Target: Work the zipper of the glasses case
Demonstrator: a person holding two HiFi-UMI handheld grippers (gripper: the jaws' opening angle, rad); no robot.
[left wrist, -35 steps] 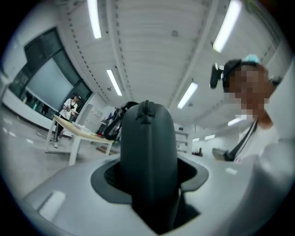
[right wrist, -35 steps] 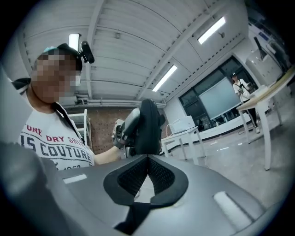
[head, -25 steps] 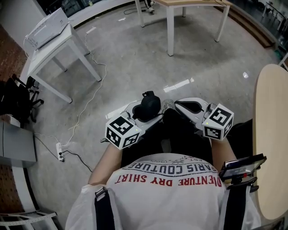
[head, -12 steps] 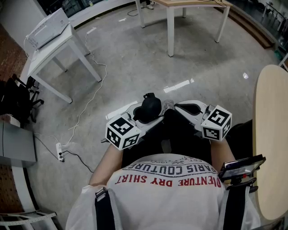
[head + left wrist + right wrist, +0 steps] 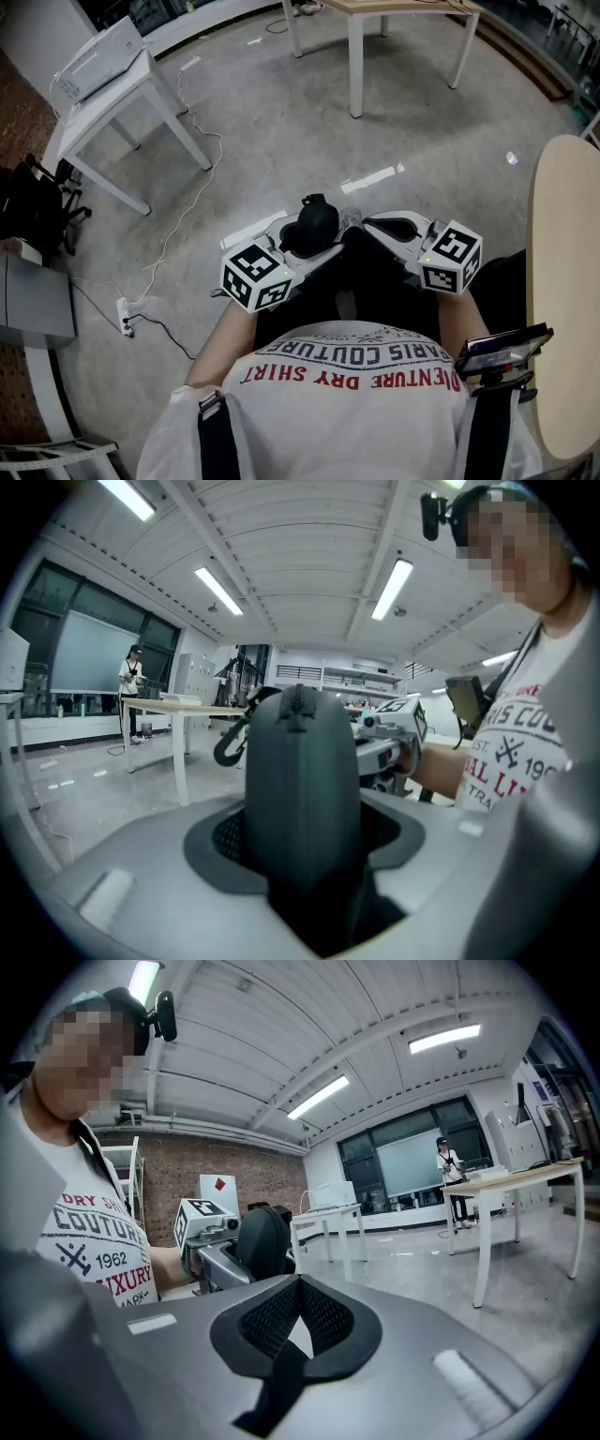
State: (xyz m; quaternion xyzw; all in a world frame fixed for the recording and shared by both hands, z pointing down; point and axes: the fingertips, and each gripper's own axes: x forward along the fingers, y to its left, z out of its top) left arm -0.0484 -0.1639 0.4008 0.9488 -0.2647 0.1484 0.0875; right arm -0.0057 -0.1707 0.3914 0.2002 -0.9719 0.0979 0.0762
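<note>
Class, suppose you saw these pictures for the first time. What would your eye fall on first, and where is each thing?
The dark glasses case stands out first, clamped upright in the left gripper and filling the middle of its view. Next come the black-and-white marker cubes, one on each gripper, in the middle of the head view. The right gripper, jaws together and empty, sits close to the case's right.

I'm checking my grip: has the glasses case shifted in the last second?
Yes, barely: the glasses case, held in the left gripper, has crept slightly right and toward the person, judged against the bright floor streak.
</note>
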